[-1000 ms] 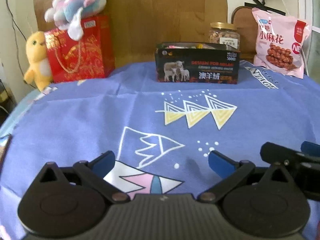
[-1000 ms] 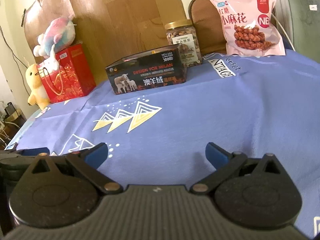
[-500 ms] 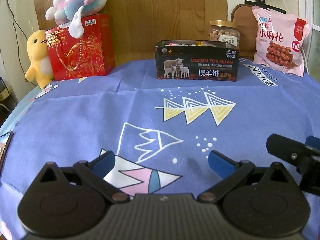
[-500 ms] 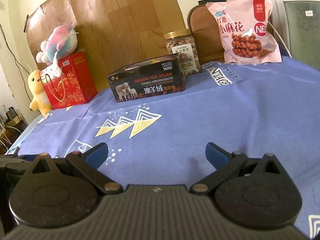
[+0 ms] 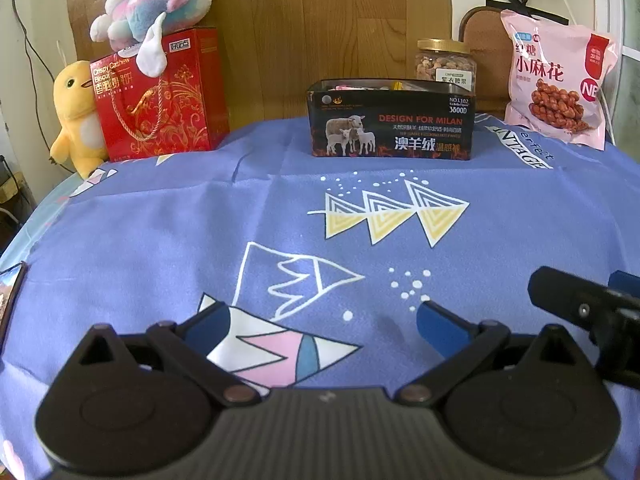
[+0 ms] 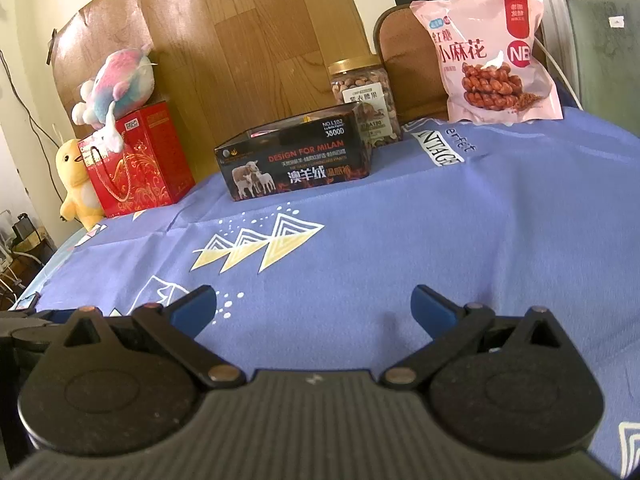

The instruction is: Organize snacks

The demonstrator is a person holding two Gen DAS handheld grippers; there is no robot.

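A black open box [image 5: 392,124] with sheep printed on it stands at the far middle of the table and holds small snack packs; it also shows in the right wrist view [image 6: 296,160]. Behind it stands a gold-lidded nut jar [image 5: 446,65] [image 6: 366,88]. A pink snack bag [image 5: 558,84] [image 6: 492,52] leans at the far right. A red biscuit bag [image 5: 158,96] [image 6: 138,162] stands at the far left. My left gripper [image 5: 322,320] and right gripper [image 6: 314,306] are both open and empty, low over the near cloth, far from the snacks.
A blue patterned cloth [image 5: 160,220] covers the table. A yellow plush chick [image 5: 76,116] and a pink-blue plush [image 5: 156,4] sit by the red bag. The right gripper's finger [image 5: 580,304] shows at the left wrist view's right edge. A wooden board stands behind.
Both grippers have drawn back and risen slightly, so the box and snacks sit lower and farther in view. Both stay open and empty.
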